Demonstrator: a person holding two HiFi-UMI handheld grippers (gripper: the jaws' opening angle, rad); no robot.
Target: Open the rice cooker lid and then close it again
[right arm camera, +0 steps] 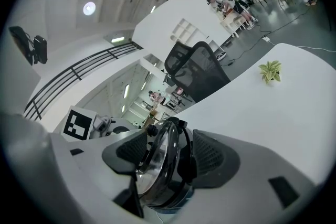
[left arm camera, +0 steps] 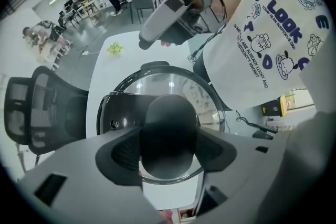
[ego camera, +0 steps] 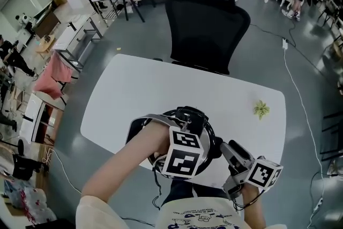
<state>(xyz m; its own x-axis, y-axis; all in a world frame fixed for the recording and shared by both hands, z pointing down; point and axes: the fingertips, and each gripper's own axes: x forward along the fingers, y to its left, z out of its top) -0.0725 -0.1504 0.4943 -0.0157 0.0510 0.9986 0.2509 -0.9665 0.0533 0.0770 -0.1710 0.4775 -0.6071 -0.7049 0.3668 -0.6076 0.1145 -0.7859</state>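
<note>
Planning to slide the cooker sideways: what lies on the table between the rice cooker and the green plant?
Nothing. The head view shows bare white table between the rice cooker and the green plant; the right gripper view agrees.

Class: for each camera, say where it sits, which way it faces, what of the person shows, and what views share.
Head view: on the head, steeply down at the table; left forearm shows.
Left gripper view: on left gripper, straight down at the lid knob; shirt shows.
Right gripper view: on right gripper, sideways at the rice cooker; no body.
Shared: all show the green plant.
</note>
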